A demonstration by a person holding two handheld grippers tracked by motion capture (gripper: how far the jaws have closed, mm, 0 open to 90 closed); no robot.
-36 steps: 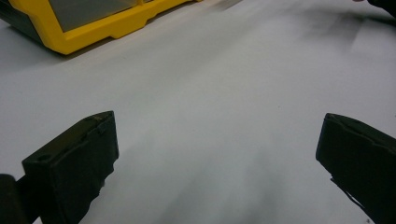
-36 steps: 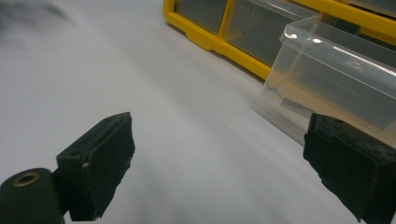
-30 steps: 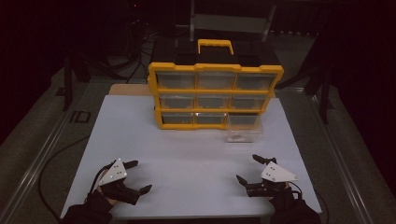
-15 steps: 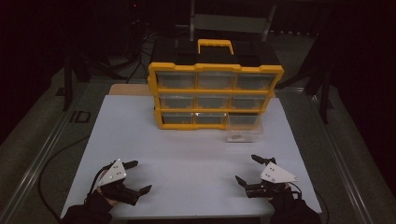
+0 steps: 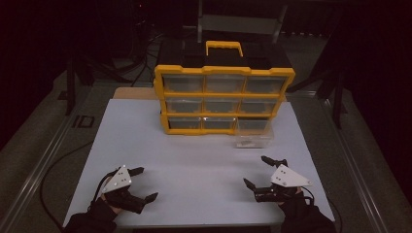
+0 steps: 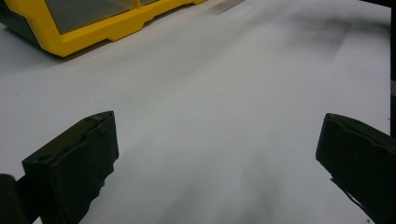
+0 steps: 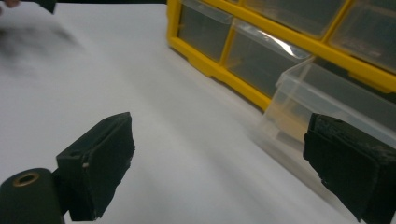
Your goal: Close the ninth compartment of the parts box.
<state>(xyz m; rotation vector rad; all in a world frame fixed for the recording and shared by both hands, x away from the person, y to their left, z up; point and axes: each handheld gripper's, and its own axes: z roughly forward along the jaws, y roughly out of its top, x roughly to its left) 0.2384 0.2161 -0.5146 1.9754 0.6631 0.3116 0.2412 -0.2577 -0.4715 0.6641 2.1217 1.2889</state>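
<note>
Nothing of note has shifted since the earlier high-view frames: I see both grippers at the same spots on the near edge of the white table top (image 5: 204, 160), and the pulled-out drawer lies where it lay. My left gripper (image 5: 144, 183) rests low at the near left with its jaws spread and nothing between them; its own view looks across bare white surface toward the yellow corner of the cabinet. My right gripper (image 5: 259, 171) sits at the near right, jaws likewise spread wide and empty, aimed up and across toward the clear plastic drawer (image 5: 254, 133). That drawer is drawn out of the bottom right slot of the yellow drawer organiser (image 5: 223, 99) and rests on the table just in front of it, with a few small items inside that I cannot identify. From here I judge the main risk to be the drawer itself: it is light, clear and hard to read in this dim light, so a jaw arriving off-line could shove it aside or tip its contents out. A hard push could also jam it crooked in the slot or nudge the whole organiser backward.
</note>
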